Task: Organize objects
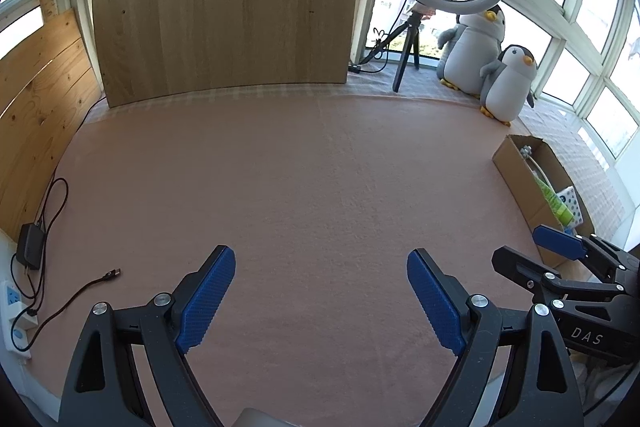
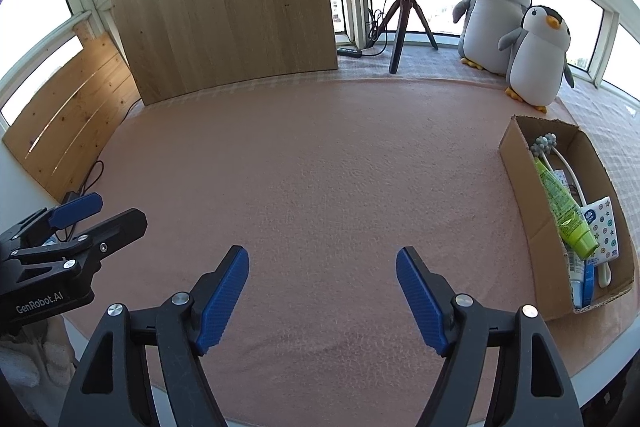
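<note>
A cardboard box (image 2: 520, 163) lies at the right edge of the pink mat (image 2: 320, 167). Inside it are a green tube (image 2: 564, 207), a patterned tissue pack (image 2: 602, 227), a white-handled brush (image 2: 546, 143) and a blue item near the front. The same box (image 1: 516, 171) shows at the right in the left wrist view. My left gripper (image 1: 320, 295) hovers open over bare mat with nothing between its blue pads. My right gripper (image 2: 322, 293) is also open and holds nothing, left of the box. Each gripper shows at the edge of the other's view.
A wooden board (image 2: 228, 3) leans at the back, a second plank (image 2: 68, 123) at the left. A ring light on a tripod (image 2: 408, 7) and two plush penguins (image 2: 516, 27) stand at the back right. A charger (image 1: 30, 247), its cable and a power strip lie at the left.
</note>
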`<action>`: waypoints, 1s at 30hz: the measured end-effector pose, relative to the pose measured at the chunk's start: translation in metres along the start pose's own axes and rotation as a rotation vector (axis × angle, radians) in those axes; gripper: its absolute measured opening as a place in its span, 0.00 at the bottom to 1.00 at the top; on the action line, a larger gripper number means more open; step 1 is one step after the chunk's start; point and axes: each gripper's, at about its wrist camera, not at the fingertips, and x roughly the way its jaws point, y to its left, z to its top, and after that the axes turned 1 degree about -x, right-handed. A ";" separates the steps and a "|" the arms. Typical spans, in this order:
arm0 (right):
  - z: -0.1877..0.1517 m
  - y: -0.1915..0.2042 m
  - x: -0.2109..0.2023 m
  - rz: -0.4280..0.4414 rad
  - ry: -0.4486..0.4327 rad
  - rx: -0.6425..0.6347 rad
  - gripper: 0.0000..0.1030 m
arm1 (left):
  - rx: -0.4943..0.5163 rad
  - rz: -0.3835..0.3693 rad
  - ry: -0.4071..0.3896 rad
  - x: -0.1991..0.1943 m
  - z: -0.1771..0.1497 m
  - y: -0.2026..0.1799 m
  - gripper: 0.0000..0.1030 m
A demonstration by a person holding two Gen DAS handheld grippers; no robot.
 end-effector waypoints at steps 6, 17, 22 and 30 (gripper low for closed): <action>0.002 0.002 0.003 0.000 0.002 -0.003 0.73 | 0.006 0.010 -0.008 -0.001 0.002 0.000 0.88; 0.007 0.005 0.013 0.000 0.019 -0.005 0.74 | 0.005 0.017 -0.008 0.003 0.006 0.003 0.88; 0.008 0.004 0.016 -0.002 0.027 0.000 0.74 | 0.006 0.015 -0.002 0.007 0.008 0.005 0.88; 0.008 0.004 0.021 -0.003 0.044 0.006 0.74 | 0.004 0.012 0.006 0.012 0.009 0.007 0.88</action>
